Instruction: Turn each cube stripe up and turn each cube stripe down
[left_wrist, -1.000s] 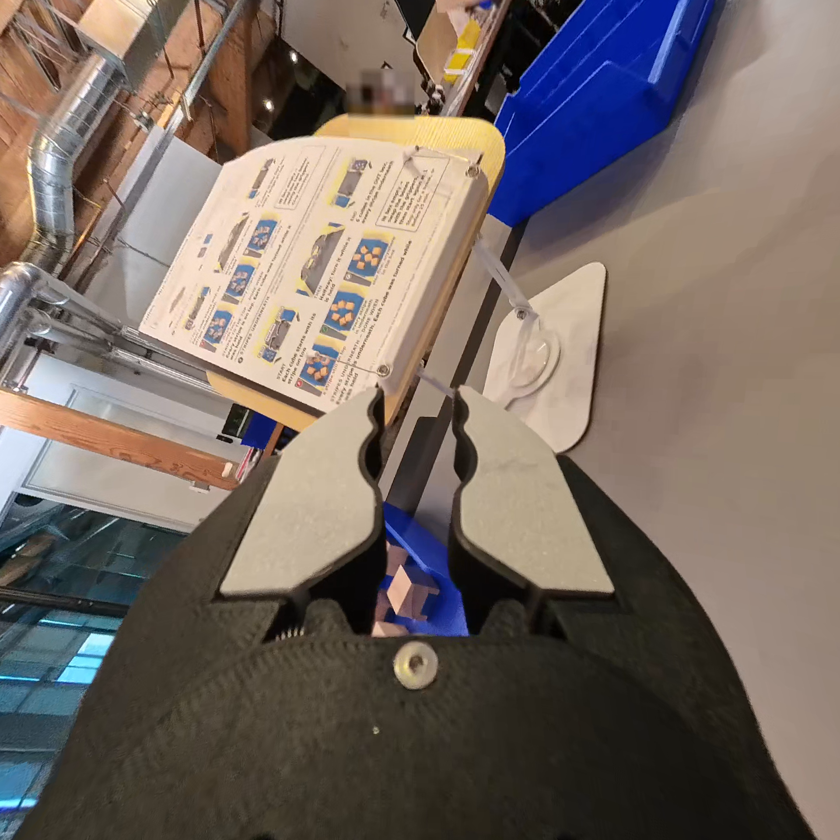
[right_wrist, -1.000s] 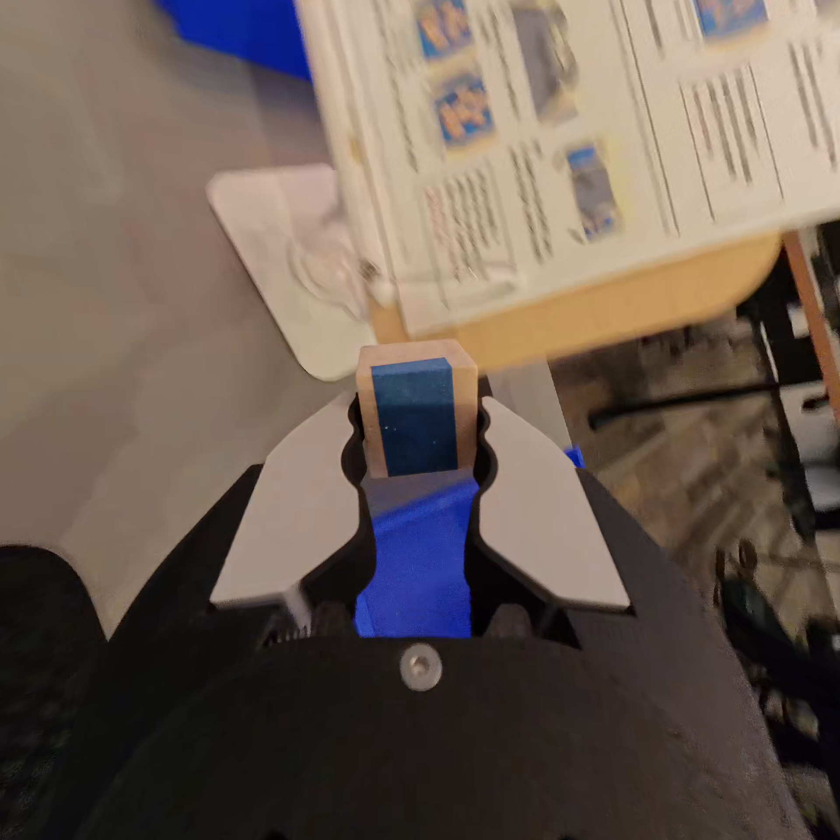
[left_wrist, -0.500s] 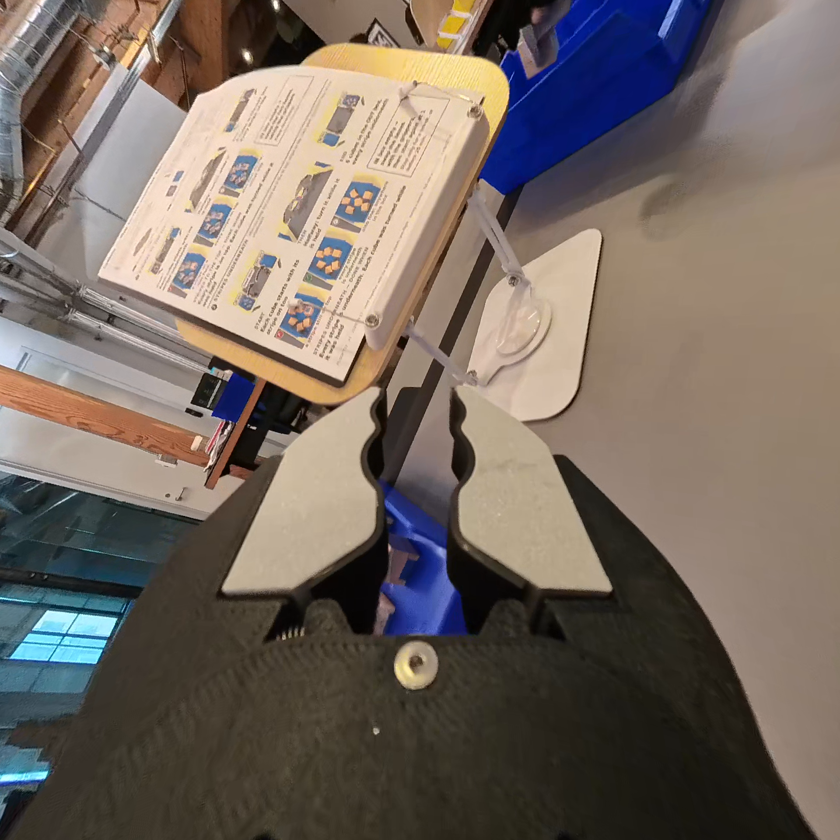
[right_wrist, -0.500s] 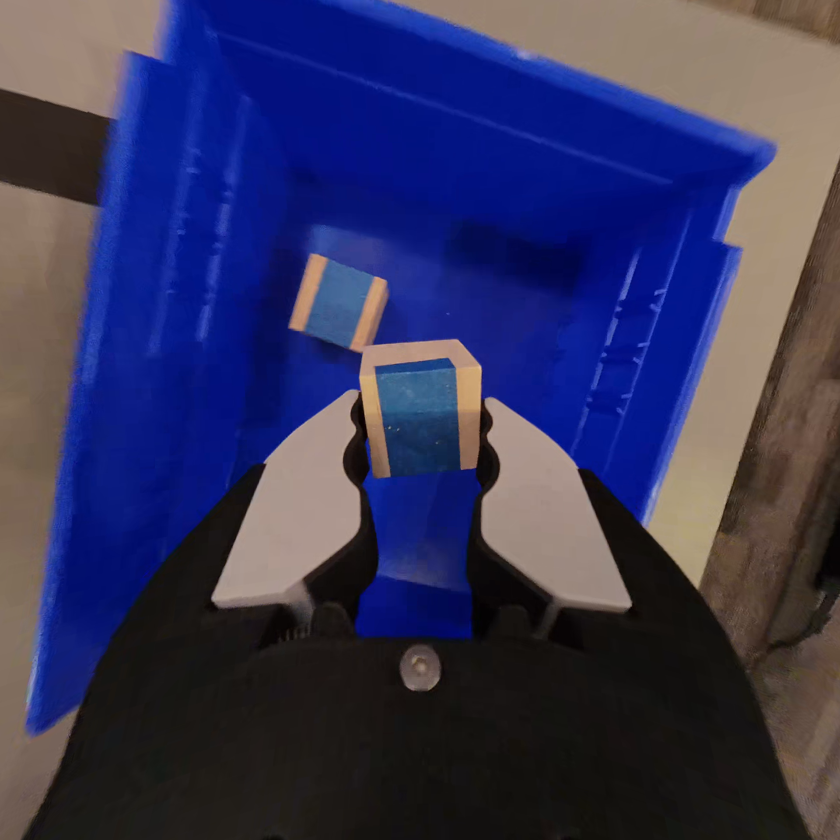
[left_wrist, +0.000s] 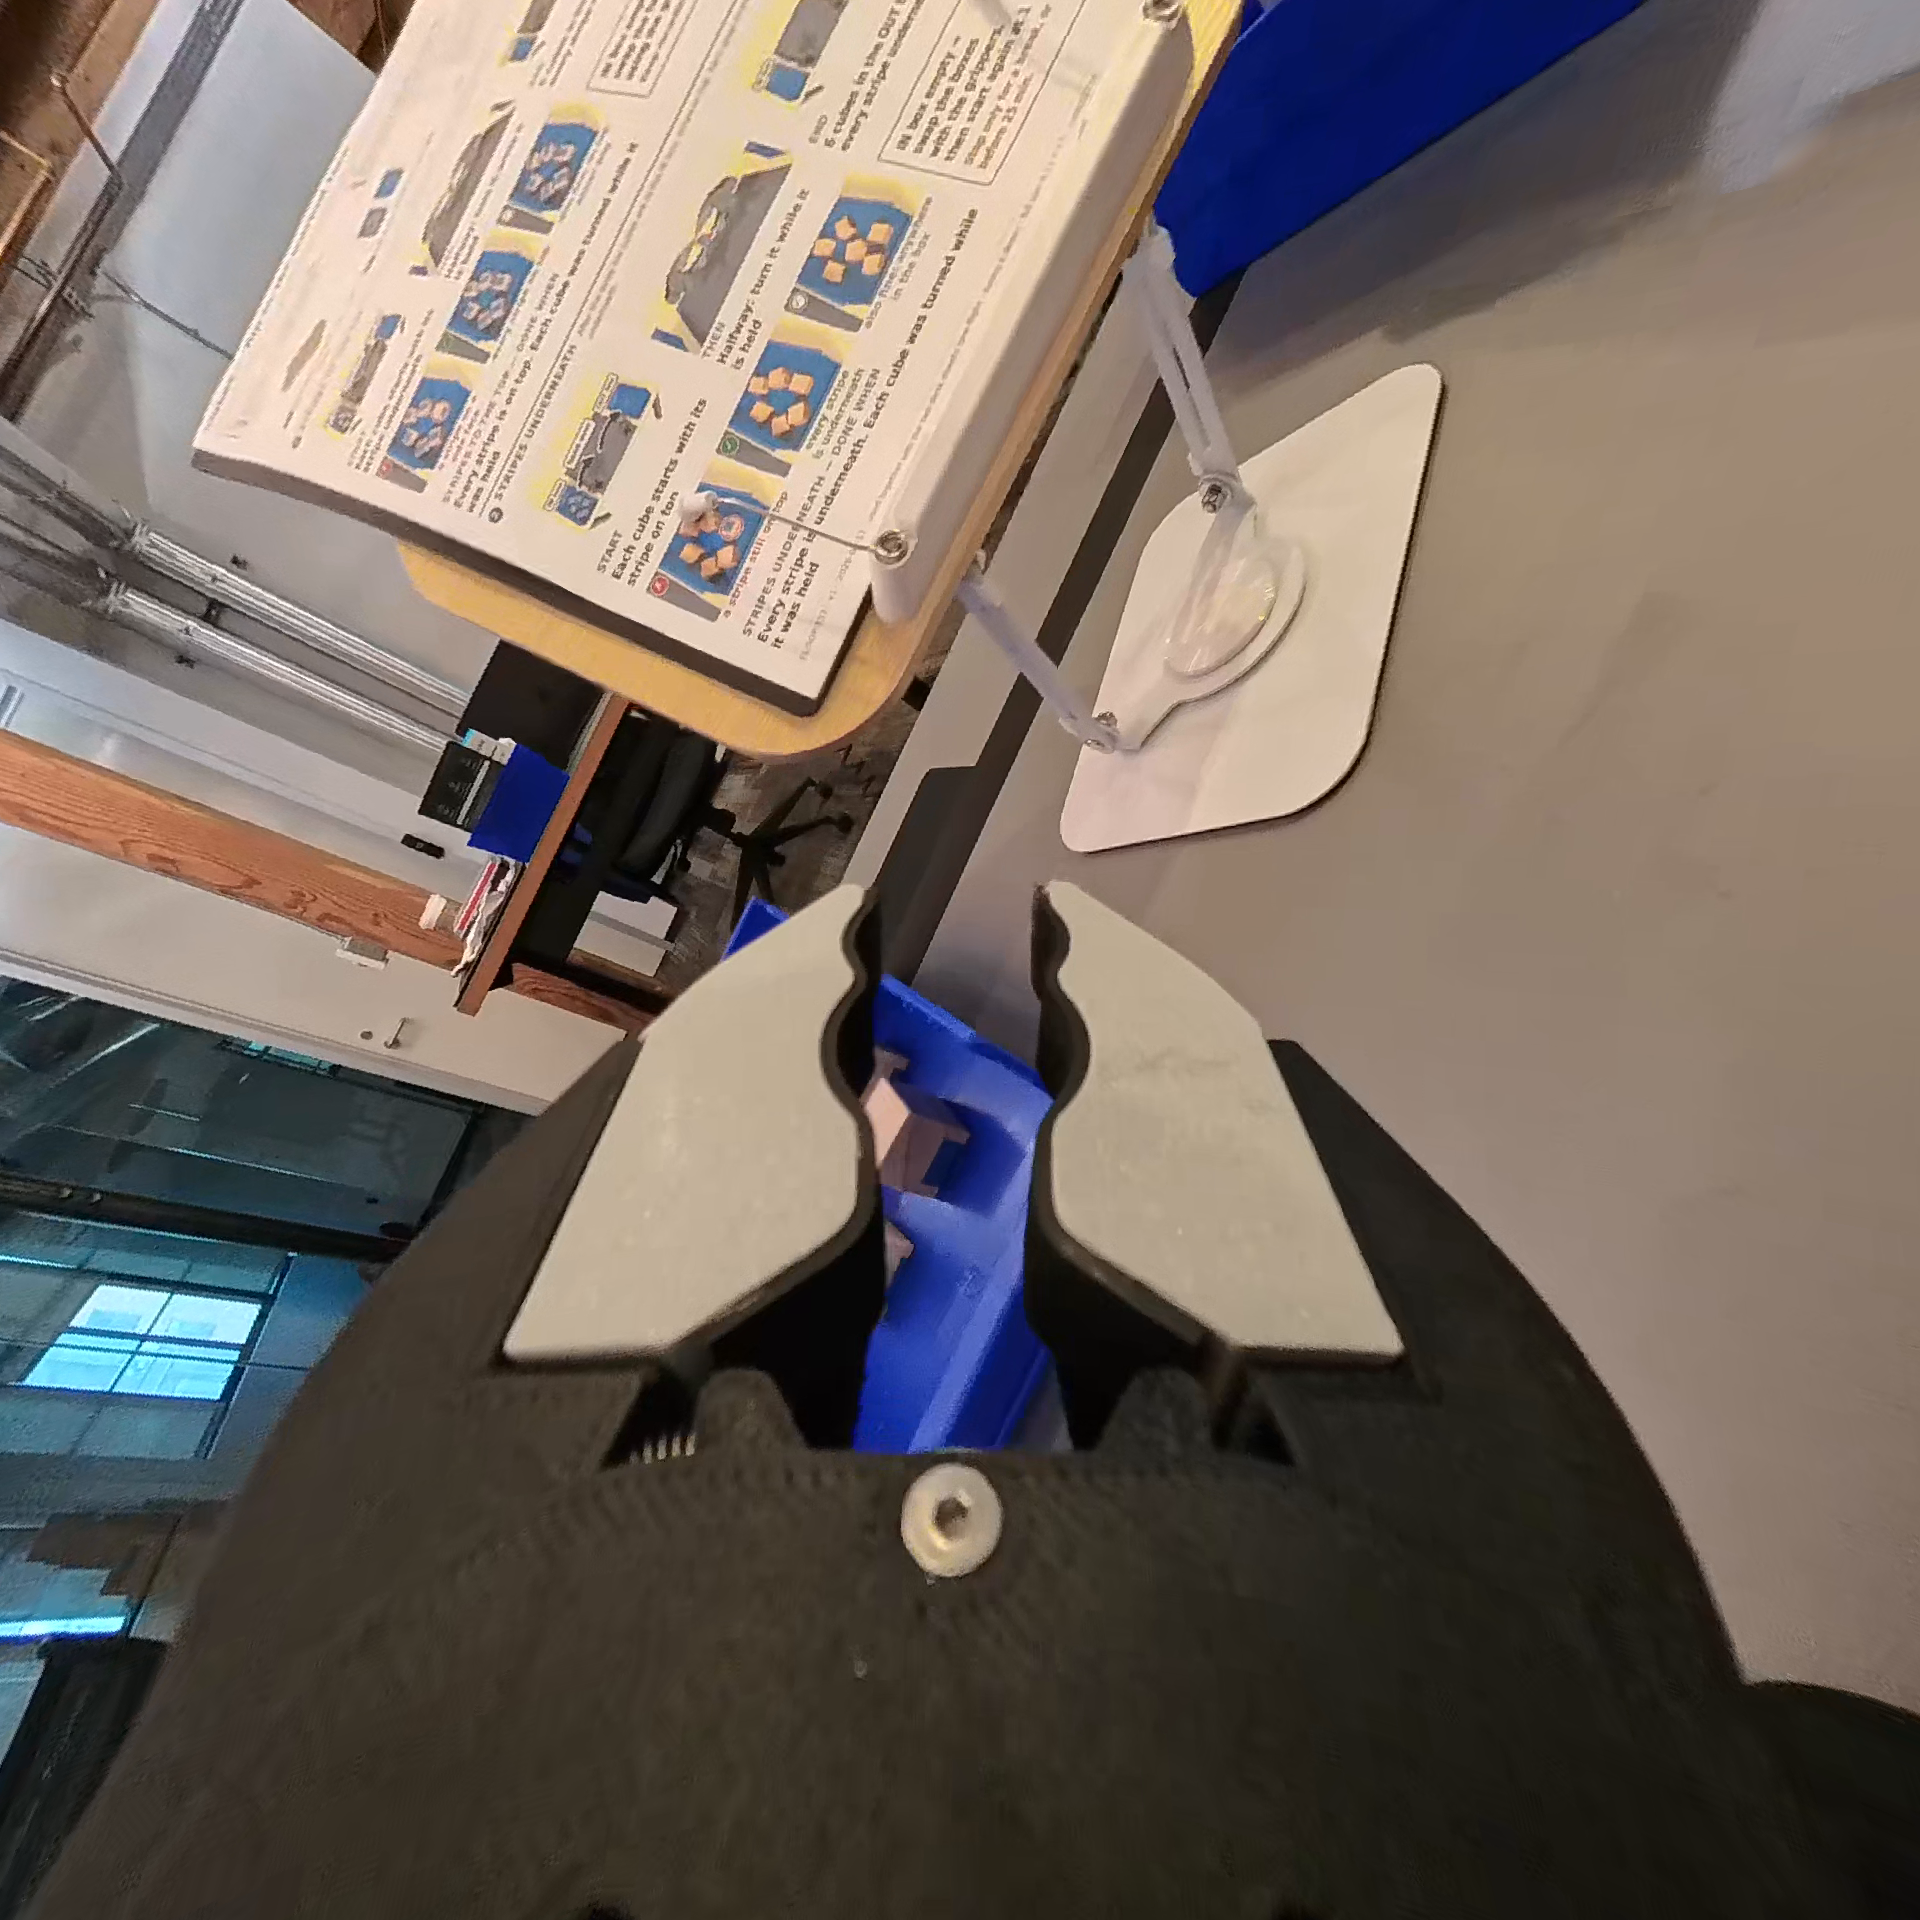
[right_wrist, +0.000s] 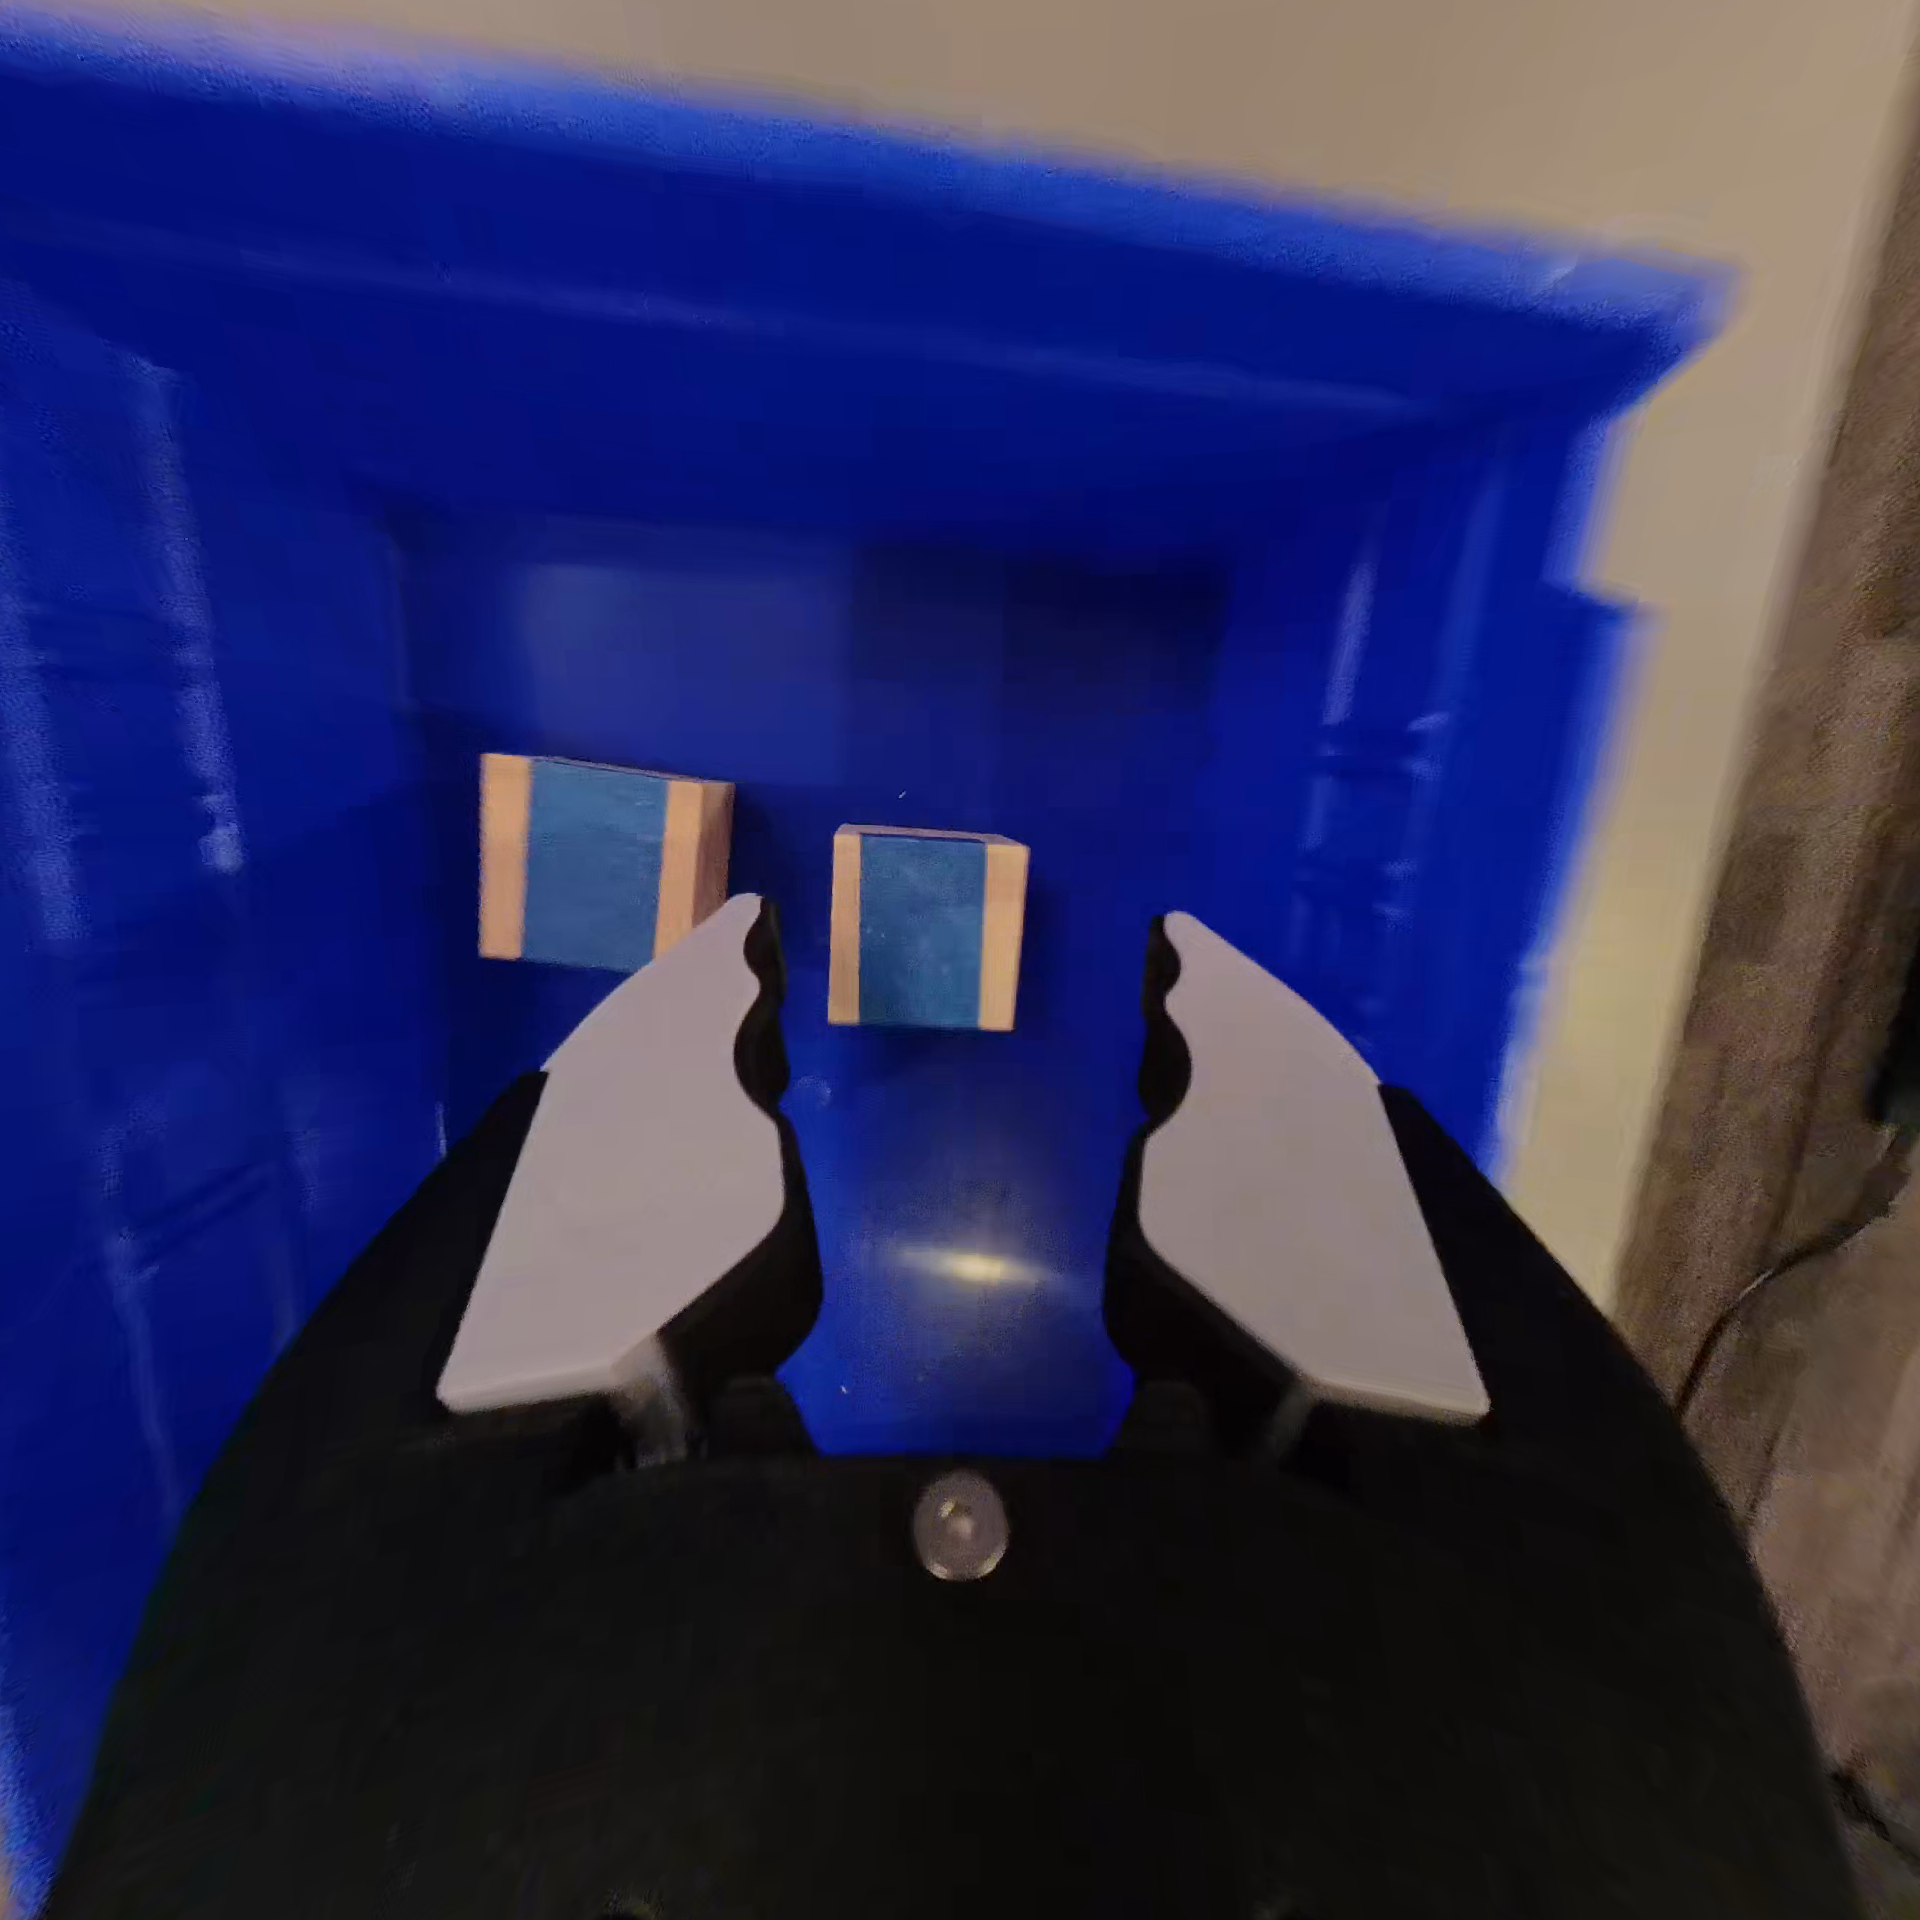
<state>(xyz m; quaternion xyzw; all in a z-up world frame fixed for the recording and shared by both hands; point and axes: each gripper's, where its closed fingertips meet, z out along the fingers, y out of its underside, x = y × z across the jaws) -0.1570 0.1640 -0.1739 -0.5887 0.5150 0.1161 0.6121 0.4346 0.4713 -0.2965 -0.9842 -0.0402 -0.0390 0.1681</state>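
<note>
Comparing this moment with the one half a second before, the main change was at the right gripper (right_wrist: 956, 925): its fingers (right_wrist: 665, 1143), which had been pressing on a wooden cube with a blue stripe, stood wide apart and held nothing. That cube (right_wrist: 928, 928) lay on the floor of the blue bin (right_wrist: 312, 416), between the open fingers but with a clear gap on each side, its stripe facing up. A second cube (right_wrist: 592, 862) lay just beside it on the left, apart from it, also stripe up.

The left gripper (left_wrist: 951, 914) had changed little. Its fingers (left_wrist: 1143, 1122) were only a little apart, with nothing between them. It hung above the grey tabletop (left_wrist: 1610, 935), pointing toward an instruction sheet (left_wrist: 675, 312) on a stand with a white base (left_wrist: 1299, 675). Behind its fingers another blue bin (left_wrist: 966, 1195) showed, with pale wooden cubes (left_wrist: 904, 1132) inside; their stripes could not be seen from there.

So one more cube seemed delivered stripe up, and the right gripper looked free for the next cube. Several cubes apparently waited in the other bin, so the task was probably not yet half done.
</note>
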